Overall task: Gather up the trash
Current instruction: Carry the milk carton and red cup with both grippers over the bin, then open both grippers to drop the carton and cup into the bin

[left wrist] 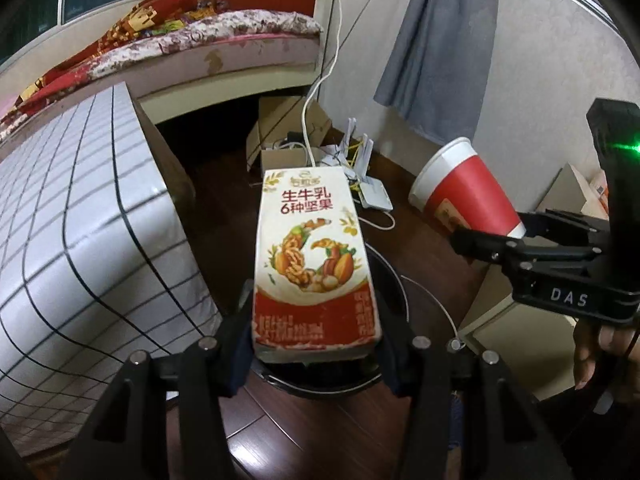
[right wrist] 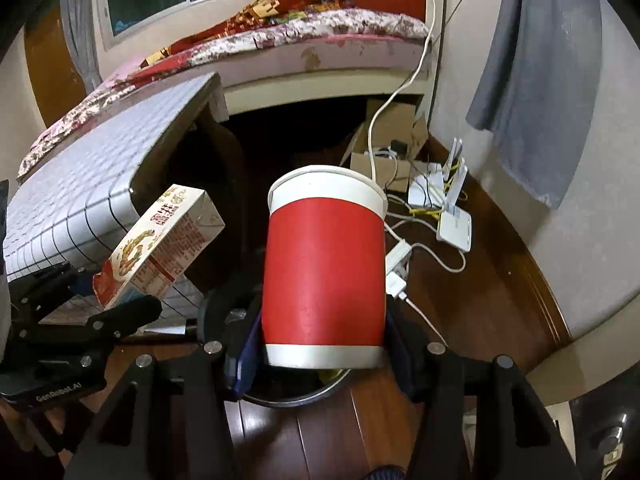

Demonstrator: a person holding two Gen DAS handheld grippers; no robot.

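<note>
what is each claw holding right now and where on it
Left claw grips the milk carton by the sides near its bottom end. Right claw grips the red paper cup by the sides near its base.

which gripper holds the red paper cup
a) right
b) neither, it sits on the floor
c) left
a: the right gripper is shut on the red paper cup, while the left gripper clamps the milk carton.
</note>
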